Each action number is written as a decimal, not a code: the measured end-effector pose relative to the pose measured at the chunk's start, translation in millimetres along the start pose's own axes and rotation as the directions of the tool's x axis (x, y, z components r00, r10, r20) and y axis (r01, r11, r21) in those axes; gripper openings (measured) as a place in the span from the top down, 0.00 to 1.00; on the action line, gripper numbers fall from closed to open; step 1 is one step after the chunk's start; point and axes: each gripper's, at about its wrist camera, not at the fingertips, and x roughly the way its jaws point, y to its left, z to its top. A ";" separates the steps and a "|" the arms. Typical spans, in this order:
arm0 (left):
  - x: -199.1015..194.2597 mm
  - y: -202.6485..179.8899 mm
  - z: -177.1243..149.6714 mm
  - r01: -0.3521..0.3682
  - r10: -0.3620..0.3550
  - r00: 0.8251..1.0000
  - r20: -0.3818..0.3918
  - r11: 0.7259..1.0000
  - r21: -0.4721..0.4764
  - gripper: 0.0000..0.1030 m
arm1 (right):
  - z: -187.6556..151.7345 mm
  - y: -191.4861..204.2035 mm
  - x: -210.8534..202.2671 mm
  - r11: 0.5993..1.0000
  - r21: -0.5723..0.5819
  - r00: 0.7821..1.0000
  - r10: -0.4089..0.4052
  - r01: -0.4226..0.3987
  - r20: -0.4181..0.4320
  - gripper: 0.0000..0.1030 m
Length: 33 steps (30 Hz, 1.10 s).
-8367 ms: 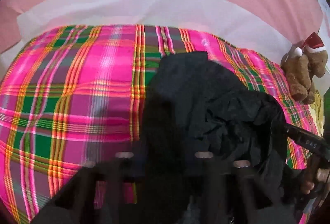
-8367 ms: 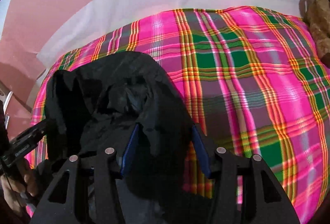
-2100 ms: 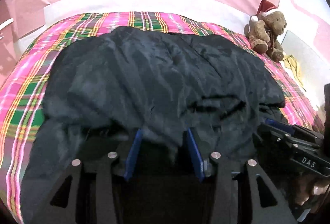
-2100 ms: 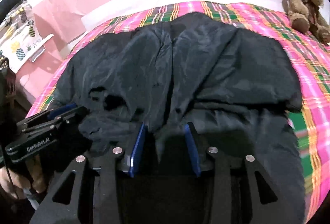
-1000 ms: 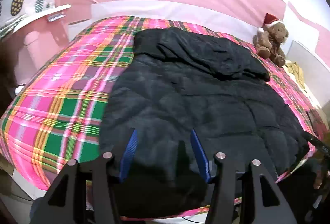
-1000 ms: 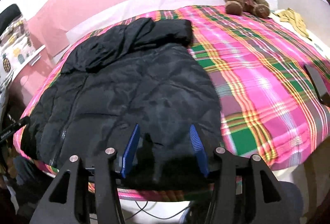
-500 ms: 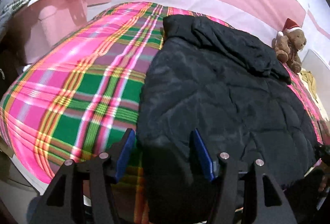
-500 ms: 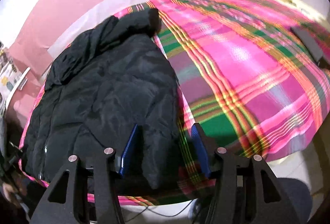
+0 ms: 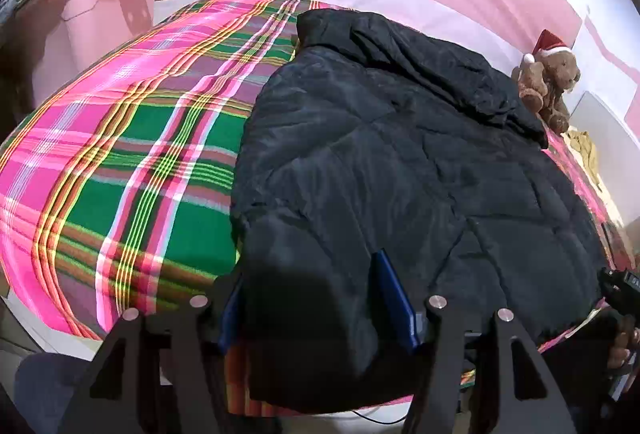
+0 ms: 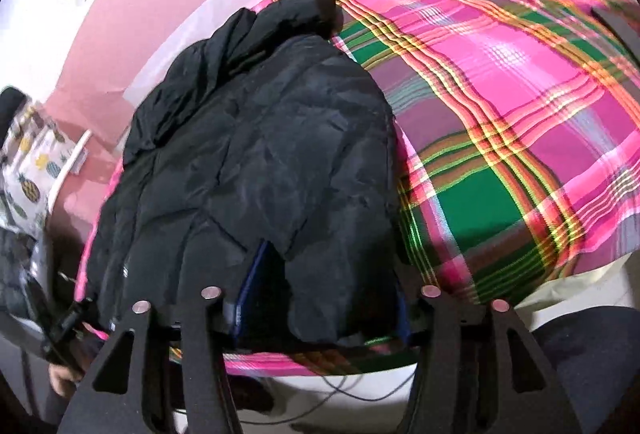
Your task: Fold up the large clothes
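**Item: black padded jacket, spread for folding**

Location: black padded jacket (image 9: pixel 400 162) lies flat on the plaid bed cover (image 9: pixel 120 154), hood at 12 o'clock, hem overhanging the near edge.
Left hand-held gripper (image 9: pixel 316 298): fingers parted, hem corner loose between them.
Right hand-held gripper (image 10: pixel 320 294): likewise parted around its hem corner.
Handling advice: pinch both corners evenly, lift together, carry hem toward hood.
Markings: none legible.
Also present: teddy bear (image 9: pixel 548 82) at 2 o'clock.

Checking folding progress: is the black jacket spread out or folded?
Spread: the black puffer jacket lies flat on the plaid bedspread, hem overhanging.
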 end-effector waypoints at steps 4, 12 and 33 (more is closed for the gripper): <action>-3.1 -7.3 4.8 -0.009 0.009 1.000 -0.005 1.000 0.024 0.67 | 3.4 0.6 2.2 1.000 0.015 1.000 0.011 -0.011 -0.009 0.78; -62.0 -14.7 34.3 0.073 -0.076 0.990 0.120 0.997 0.031 0.83 | 23.6 30.8 -47.8 0.994 -0.046 0.990 0.107 -0.104 0.094 0.86; -171.3 -12.3 48.9 0.207 -0.193 0.931 0.309 0.978 -0.013 0.83 | 10.6 61.9 -160.5 0.975 -0.094 0.927 0.223 -0.203 0.301 0.87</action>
